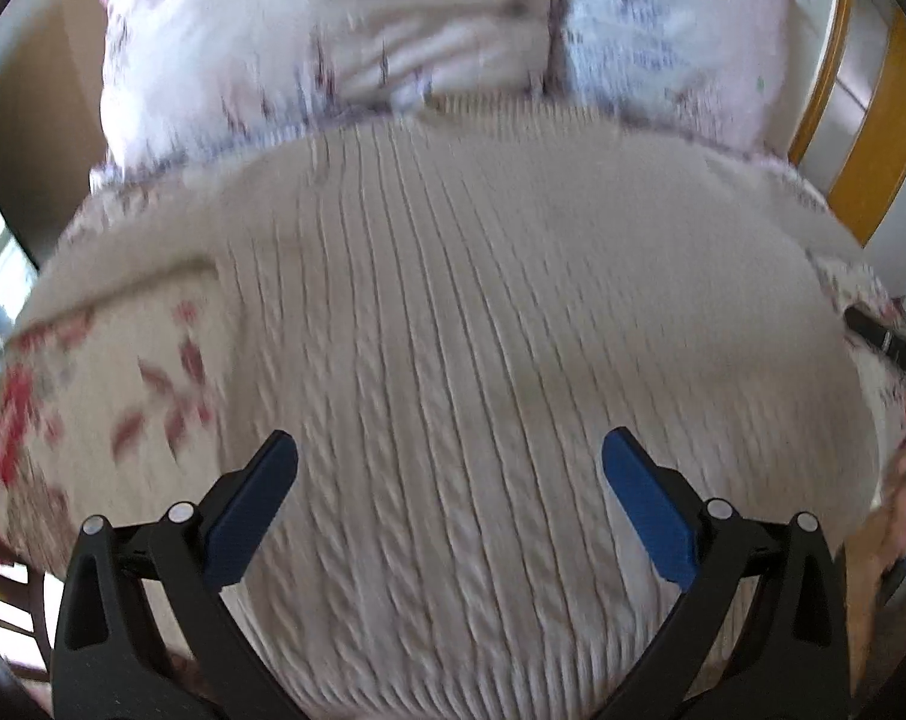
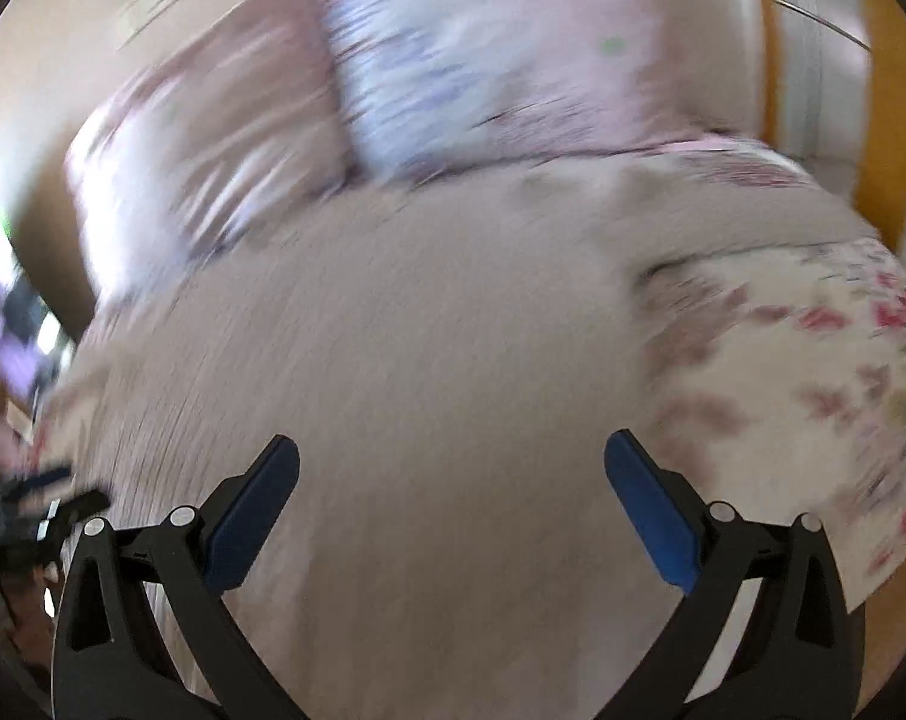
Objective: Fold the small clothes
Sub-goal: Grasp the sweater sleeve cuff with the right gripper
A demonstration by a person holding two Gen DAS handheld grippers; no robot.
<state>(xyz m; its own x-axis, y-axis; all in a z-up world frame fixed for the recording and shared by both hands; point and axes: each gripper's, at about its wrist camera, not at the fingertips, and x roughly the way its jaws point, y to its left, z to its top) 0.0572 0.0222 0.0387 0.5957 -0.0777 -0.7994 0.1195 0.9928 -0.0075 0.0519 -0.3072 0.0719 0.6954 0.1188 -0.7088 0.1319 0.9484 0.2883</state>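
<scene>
A cream cable-knit sweater (image 1: 465, 312) lies spread flat on a floral bedspread (image 1: 93, 396). It fills most of the left wrist view and shows blurred in the right wrist view (image 2: 405, 360). My left gripper (image 1: 450, 450) is open and empty above the sweater's lower middle. My right gripper (image 2: 452, 450) is open and empty above the sweater, with the floral bedspread (image 2: 813, 372) to its right. The left gripper's dark body shows blurred at the left edge of the right wrist view (image 2: 27, 510).
Two pale floral pillows (image 1: 333, 42) stand behind the sweater, also in the right wrist view (image 2: 453, 60). A yellow wooden frame (image 1: 873, 138) stands at the far right. A dark object (image 1: 885, 336) lies on the bed at the right edge.
</scene>
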